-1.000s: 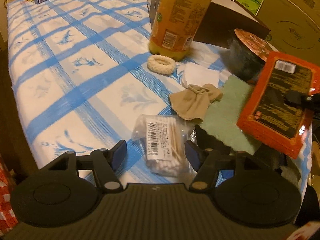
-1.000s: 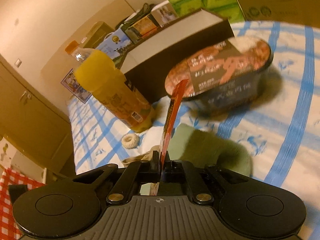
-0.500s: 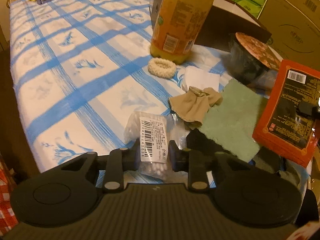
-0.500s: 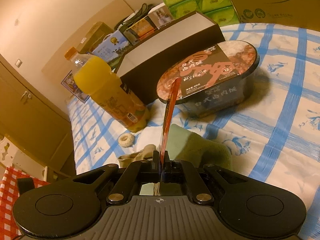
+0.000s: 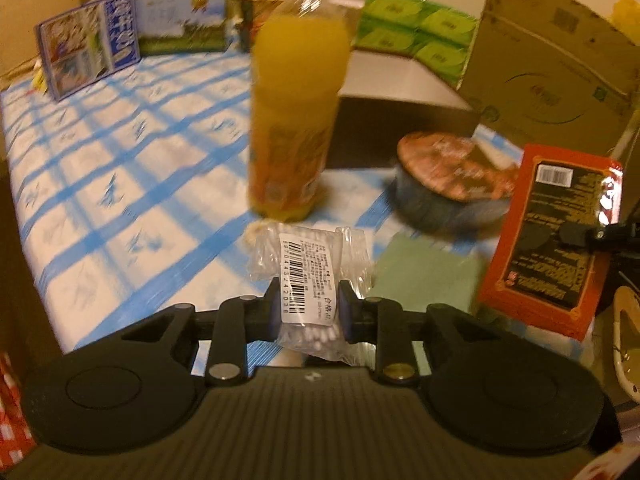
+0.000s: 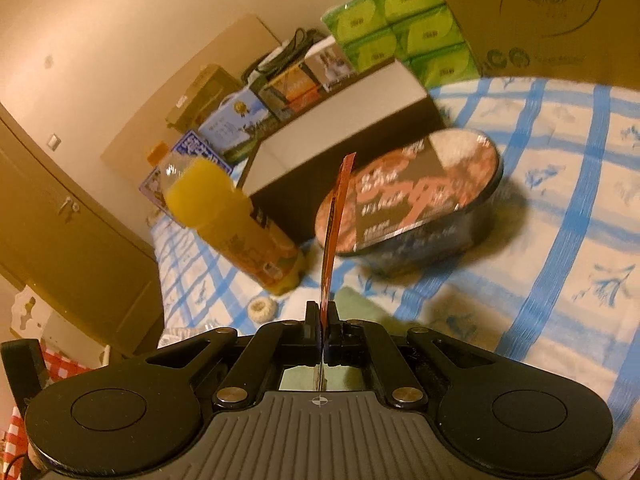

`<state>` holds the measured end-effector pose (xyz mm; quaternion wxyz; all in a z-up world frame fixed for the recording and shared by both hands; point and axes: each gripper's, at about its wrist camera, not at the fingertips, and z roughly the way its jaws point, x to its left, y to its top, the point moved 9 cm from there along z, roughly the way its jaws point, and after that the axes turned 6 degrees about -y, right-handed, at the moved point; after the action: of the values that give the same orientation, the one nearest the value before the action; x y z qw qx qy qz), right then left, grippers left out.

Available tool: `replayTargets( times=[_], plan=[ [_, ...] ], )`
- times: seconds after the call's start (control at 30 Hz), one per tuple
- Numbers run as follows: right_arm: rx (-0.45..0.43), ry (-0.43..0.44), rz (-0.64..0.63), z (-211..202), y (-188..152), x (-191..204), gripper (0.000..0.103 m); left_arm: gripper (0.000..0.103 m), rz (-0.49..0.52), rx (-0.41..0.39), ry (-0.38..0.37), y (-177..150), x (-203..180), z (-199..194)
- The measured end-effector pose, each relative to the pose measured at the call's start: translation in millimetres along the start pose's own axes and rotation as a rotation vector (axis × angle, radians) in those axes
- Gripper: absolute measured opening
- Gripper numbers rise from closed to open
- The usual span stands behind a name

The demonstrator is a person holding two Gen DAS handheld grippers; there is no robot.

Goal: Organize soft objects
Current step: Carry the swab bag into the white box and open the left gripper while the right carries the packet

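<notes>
While the blue-checked tablecloth [image 5: 120, 168] fills most of both views, a juice bottle [image 5: 296, 120] stands mid-table w/ a noodle bowl [image 6: 420, 196] nearby. R gripper [image 6: 323, 322] – clamped tight on a red packet [image 5: 552, 240], held up edge-on. L gripper [image 5: 306, 314] – pinching a cotton-swab bag [image 5: 308, 276], off the cloth.

bottle [image 5: 294, 120] left of bowl [image 5: 452, 184], box [image 5: 400, 120] behind

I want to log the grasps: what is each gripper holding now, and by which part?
Left gripper: clear plastic bag of cotton swabs, pinched across its near end. Right gripper: flat red-orange packet, clamped at its near edge.
</notes>
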<state>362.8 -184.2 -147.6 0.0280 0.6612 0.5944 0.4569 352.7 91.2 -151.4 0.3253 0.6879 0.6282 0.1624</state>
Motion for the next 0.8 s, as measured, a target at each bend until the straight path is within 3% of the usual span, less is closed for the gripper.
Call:
replayTargets(
  times=[0.37,0.8],
  plan=[
    [-0.067,0.001,-0.008,-23.2,46.5,-24.9,0.001,0.025,0.075,-0.041,-0.053,54.5,-53.8,22.9],
    [-0.220,0.005,-0.089,-16.6,149.8,-35.4,0.001,0.025,0.131,-0.118,0.007,158.9,-108.8,77.6]
  ],
)
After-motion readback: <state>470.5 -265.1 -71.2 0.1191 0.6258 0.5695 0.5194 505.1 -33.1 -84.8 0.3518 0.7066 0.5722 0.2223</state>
